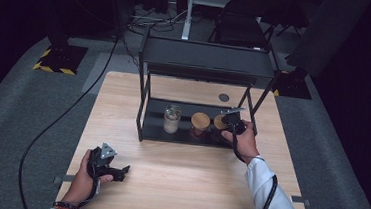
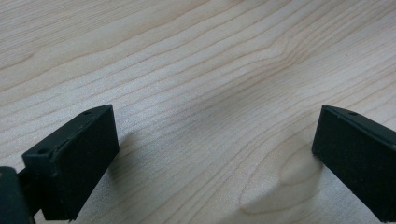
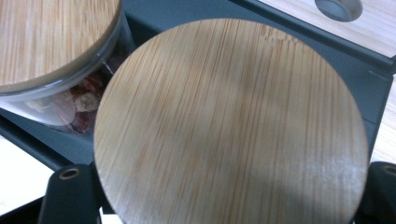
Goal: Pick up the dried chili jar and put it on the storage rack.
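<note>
The room is dark, with a grey carpet (image 1: pixel 17 116) on the floor around the desk. Beyond the rack, a black chair (image 1: pixel 245 19) stands at the far edge, cables run over the carpet, and a yellow-and-black striped base (image 1: pixel 59 57) sits far to the rack's left.

The desk (image 1: pixel 178 174) is pale wood with plain grain and a round cable hole (image 1: pixel 223 97) just behind the rack. The black two-level rack (image 1: pixel 204 61) stands on the desk's far half. On the rack's lower shelf (image 1: pixel 154 127) three jars stand in a row: a clear jar (image 1: pixel 172 119) at the left, a wood-lidded jar (image 1: pixel 200 123) in the middle, and the right jar (image 3: pixel 229 126) just beside it, at the shelf's right end.

The right hand-held gripper (image 1: pixel 226 122) reaches into the rack and is clamped on the right jar, its round wooden lid between the jaws. The left hand-held gripper (image 1: pixel 118 170) rests on bare desk in front of the rack's left side, jaws spread and empty.
</note>
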`<state>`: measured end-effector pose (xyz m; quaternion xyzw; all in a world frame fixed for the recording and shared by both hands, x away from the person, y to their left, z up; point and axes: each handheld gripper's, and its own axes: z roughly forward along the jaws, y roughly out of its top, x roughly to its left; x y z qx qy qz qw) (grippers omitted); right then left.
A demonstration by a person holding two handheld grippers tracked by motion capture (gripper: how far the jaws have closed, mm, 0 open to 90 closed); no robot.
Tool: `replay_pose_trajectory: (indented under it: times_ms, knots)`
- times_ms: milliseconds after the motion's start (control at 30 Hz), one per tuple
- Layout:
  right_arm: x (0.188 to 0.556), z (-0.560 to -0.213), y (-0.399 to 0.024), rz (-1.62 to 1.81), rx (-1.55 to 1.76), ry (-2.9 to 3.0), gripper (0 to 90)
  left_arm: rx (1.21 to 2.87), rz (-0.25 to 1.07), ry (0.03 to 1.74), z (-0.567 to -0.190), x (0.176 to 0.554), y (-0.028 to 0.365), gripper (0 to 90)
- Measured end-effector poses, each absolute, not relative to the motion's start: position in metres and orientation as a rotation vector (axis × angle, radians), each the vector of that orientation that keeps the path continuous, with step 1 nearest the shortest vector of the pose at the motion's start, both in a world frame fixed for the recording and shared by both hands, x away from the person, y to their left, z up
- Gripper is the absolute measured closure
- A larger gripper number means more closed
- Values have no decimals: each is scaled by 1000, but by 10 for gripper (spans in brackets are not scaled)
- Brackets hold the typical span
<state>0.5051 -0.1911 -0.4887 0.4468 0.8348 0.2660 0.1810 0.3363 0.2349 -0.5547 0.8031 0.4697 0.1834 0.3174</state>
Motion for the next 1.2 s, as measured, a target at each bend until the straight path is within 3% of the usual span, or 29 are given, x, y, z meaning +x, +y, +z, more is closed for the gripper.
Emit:
replay_pose_trajectory:
  times_ms: [700,1200]
  knots:
    - [507,-491,-195,741,1269,2365,226,2113,482,1236,-555,336,235,2]
    - [506,-487,-189,643,1195,2343,83,2112,480,1236,-555,336,235,2]
